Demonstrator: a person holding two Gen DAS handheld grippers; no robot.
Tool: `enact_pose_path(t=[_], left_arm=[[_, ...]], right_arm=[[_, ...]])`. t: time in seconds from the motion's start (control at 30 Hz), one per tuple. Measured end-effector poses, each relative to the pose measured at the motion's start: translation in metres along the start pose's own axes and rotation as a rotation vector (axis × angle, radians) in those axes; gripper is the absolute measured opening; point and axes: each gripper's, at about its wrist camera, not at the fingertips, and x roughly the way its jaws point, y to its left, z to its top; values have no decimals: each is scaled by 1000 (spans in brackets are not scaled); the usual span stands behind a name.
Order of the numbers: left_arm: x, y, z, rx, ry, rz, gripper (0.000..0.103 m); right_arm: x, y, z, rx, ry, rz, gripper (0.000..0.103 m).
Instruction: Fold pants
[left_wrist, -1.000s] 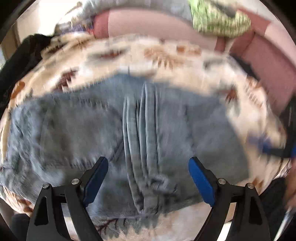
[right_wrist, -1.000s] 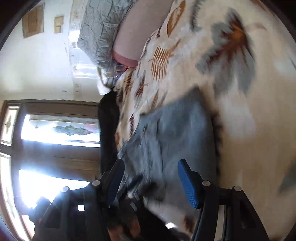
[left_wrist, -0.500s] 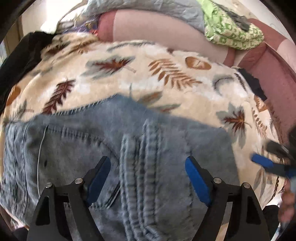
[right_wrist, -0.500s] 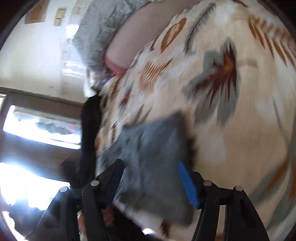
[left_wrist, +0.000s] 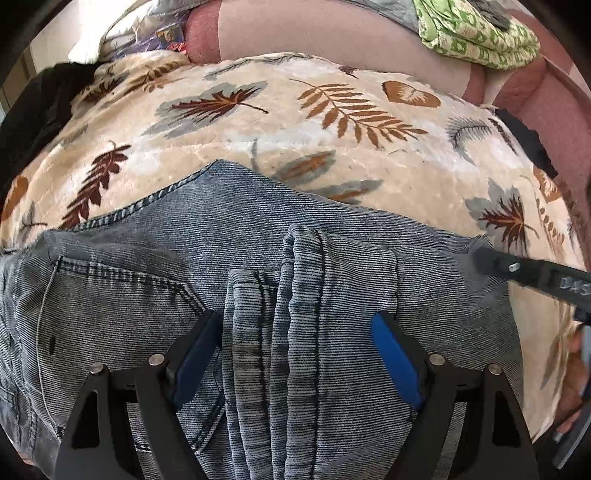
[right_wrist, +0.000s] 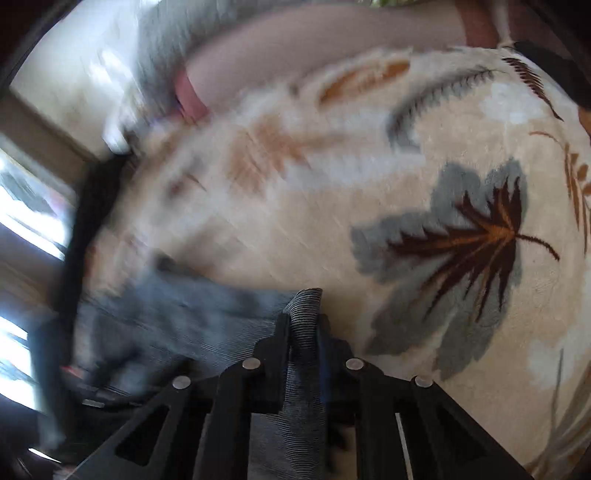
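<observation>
One pair of blue denim jeans (left_wrist: 207, 266) lies on a cream blanket (left_wrist: 332, 155) printed with brown, orange and grey leaves, spread over what looks like a sofa or bed with a pink cushion (left_wrist: 332, 40) behind it. The jeans lie in several layers, with a ridge of bunched seams (left_wrist: 280, 332) running up the middle and one stitched back pocket (left_wrist: 122, 295) showing on the left side.

The left gripper (left_wrist: 297, 332) sits low over the denim with its two blue-padded fingers (left_wrist: 395, 354) spread wide, one on each side of the bunched ridge and not pinching it.

The right gripper (right_wrist: 303, 325) has its two fingers drawn narrow on a fold of the jeans' edge (right_wrist: 304, 299), which stands up between them; the rest of the denim trails to the left in that view, blurred. In the left wrist view the same gripper reaches in from the right edge, its tip (left_wrist: 491, 258) at the right-hand corner of the jeans.

At the far end, one green patterned cloth (left_wrist: 480, 37) rests on the cushion beside one grey quilted cover (right_wrist: 166, 40). A black garment (left_wrist: 33, 107) lies at the blanket's left border.
</observation>
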Motion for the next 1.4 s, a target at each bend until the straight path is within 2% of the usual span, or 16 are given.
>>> enact_pose_path(t=[0.1,0.17,0.27,0.43,0.47,0.5,0.57,0.6,0.73,0.8,0.83,1.03,1.13,1.23,1.33,1.4], left_arm=[[-8,4,-1,-8,-14,-20,84],[-22,8,-5,-19,-49,-19,84],[-45,11,-16,-10,-101,-16,84],[-58,14,-40,-23,-98,-36,84],[-55,13,-44,-23,-84,-32,84],[-48,12,-50,-20,-53,-26,84],[-37,9,-58,4,-12,-13,84],[-39,6,-59,24,-30,2,84],[-66,2,-62,26,-114,-24,84],[-58,-1,-66,52,-85,-6,84],[-41,-2,-70,65,-17,8,86],[-44,1,-76,57,-60,3,87],[-46,3,-75,56,-66,-3,87],[-45,1,-77,55,-73,-6,87],[-43,3,-79,53,-73,-7,87],[-43,3,-79,55,-74,-6,87]], right_arm=[[-36,-9,-13,54,-56,73,31],[-69,-4,-34,16,-87,89,31],[-93,6,-74,-13,-62,98,31],[-66,3,-122,9,29,20,39],[-56,0,-126,15,54,24,38],[-52,-1,-129,-4,37,11,30],[-58,-5,-127,31,24,13,17],[-63,-3,-127,22,18,0,17],[-69,2,-130,-34,19,-61,16],[-65,-3,-131,-17,35,-48,19],[-69,-2,-129,-15,41,-47,19],[-105,19,-91,-35,-70,11,21],[-83,28,-72,-59,-66,-17,22],[-30,29,-75,-116,67,-142,22],[-43,38,-81,-144,7,-152,22],[-63,40,-86,-126,-51,-110,22]])
